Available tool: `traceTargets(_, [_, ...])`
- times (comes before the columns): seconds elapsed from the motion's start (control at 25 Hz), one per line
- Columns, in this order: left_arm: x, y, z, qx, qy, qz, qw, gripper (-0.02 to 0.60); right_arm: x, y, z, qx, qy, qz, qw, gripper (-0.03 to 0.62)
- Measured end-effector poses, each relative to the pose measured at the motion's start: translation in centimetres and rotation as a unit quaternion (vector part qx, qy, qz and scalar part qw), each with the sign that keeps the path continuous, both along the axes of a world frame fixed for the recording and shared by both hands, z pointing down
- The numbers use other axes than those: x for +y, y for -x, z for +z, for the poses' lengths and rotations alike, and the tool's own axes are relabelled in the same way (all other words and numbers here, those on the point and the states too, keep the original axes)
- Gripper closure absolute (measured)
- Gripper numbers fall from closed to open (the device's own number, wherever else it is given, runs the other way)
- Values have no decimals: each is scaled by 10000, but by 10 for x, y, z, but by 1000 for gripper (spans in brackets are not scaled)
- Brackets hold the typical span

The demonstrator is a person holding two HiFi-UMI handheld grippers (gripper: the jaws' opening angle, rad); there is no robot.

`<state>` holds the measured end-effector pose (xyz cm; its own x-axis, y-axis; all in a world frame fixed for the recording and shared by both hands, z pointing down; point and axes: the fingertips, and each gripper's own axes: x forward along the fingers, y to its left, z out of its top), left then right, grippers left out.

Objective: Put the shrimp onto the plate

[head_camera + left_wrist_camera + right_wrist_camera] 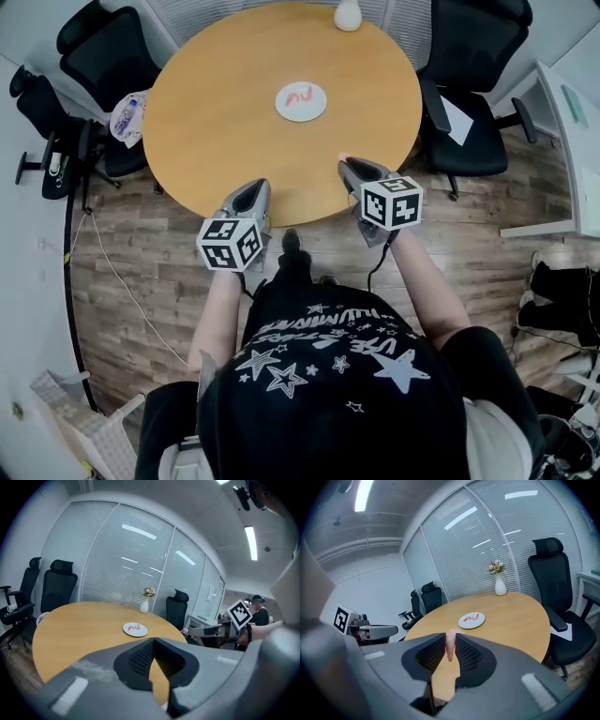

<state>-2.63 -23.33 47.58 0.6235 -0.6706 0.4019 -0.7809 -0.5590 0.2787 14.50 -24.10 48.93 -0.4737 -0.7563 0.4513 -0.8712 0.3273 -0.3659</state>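
While both claws are held low over the near edge of the round wooden counter (206, 122), well short of the white round plate (301, 101) at its middle, a pale pink shrimp (449, 645) is clamped between the dark ribbed pads of the right claw (450, 641), and its end is seen poking out past the tips on the side towards the plate. The left claw (153, 641) is drawn in to a narrow V with its tips met, and nothing is gripped in it. Two reddish curved shrimp pieces (300, 95) are seen lying on the plate, well apart from the held one. A white vase with small flowers (500, 587) is set on the counter beyond the plate, at the far edge. Black office chairs (469, 84) are ranged around the counter to both sides of the plate, and a white sheet of paper (457, 120) is laid on the seat of the one to the plate's right. Grey-brown wooden flooring (141, 281) is spread below the counter on the near side of the plate.
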Motion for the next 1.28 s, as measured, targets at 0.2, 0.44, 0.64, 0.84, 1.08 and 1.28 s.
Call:
traceTargets(0.2, [-45,0,-3,37,-1,125,9999,580,-39,-3,-3,0,-8,196,9998,526])
traceTargets(0.44, [-98,8,-2,64,13,232,9997,580,-89,5,4,22,75,325,9994,525])
traceTargets(0.64, [-135,15,5,88,58,257,9996,580,-122,12,17,106,195,348,9991,526])
traceTargets(0.84, [-160,21,16,106,178,268,9994,580,-148,20,30,207,352,328,9986,525])
traceTargets(1.08, [-183,24,26,63,271,445,9986,580,-176,29,49,348,501,288,9977,526])
traceTargets(1.28, [-197,26,39,46,385,567,9976,580,-193,34,67,618,634,150,9960,526])
